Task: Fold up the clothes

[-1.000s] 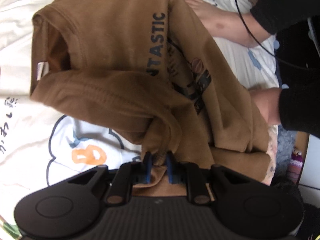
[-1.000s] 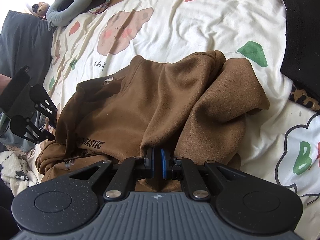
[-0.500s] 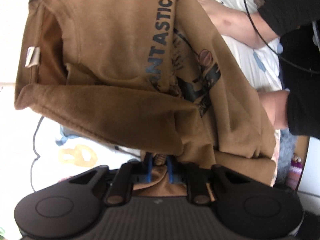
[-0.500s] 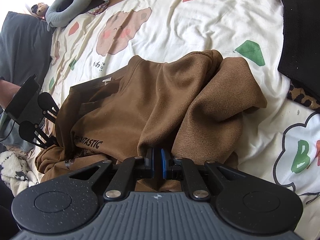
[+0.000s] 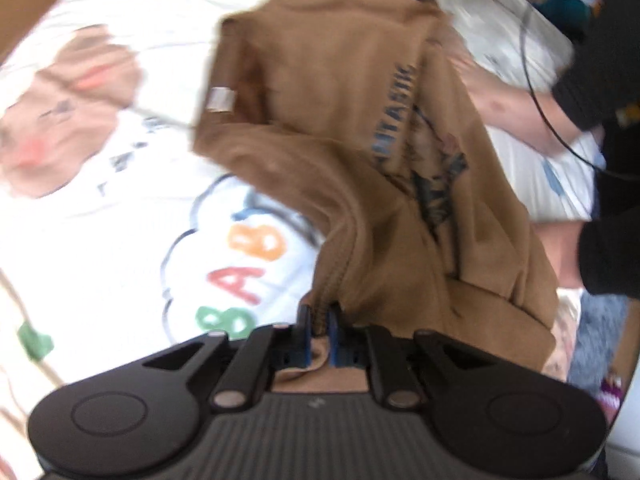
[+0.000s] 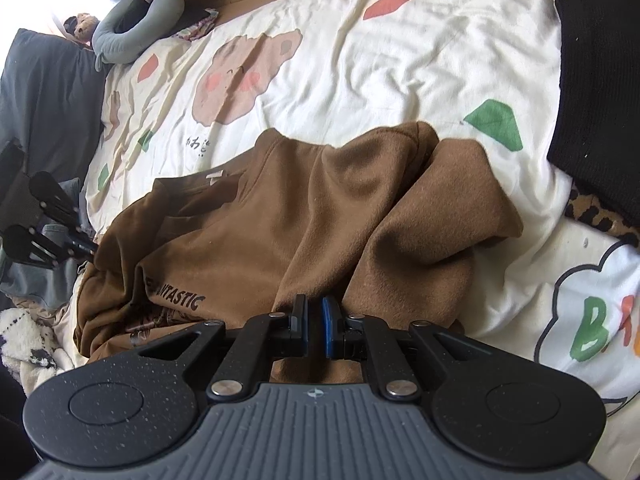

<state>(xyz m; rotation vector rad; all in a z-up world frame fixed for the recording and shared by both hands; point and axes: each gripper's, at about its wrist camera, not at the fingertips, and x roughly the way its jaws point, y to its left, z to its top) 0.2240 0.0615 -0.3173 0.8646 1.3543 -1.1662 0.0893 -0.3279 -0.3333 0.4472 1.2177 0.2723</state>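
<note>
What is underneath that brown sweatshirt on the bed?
The brown sweatshirt lies on a cream cartoon-print bedsheet, which shows on all its far sides. Whatever lies directly beneath its bunched folds is covered. Both grippers' jaws, left and right, pinch its near edge.

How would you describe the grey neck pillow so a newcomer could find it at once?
Start from the cream cartoon-print bedsheet and follow it to its far left corner. There lies the neck pillow, beside a dark cushion; it alone is a grey, curved tube.
</note>
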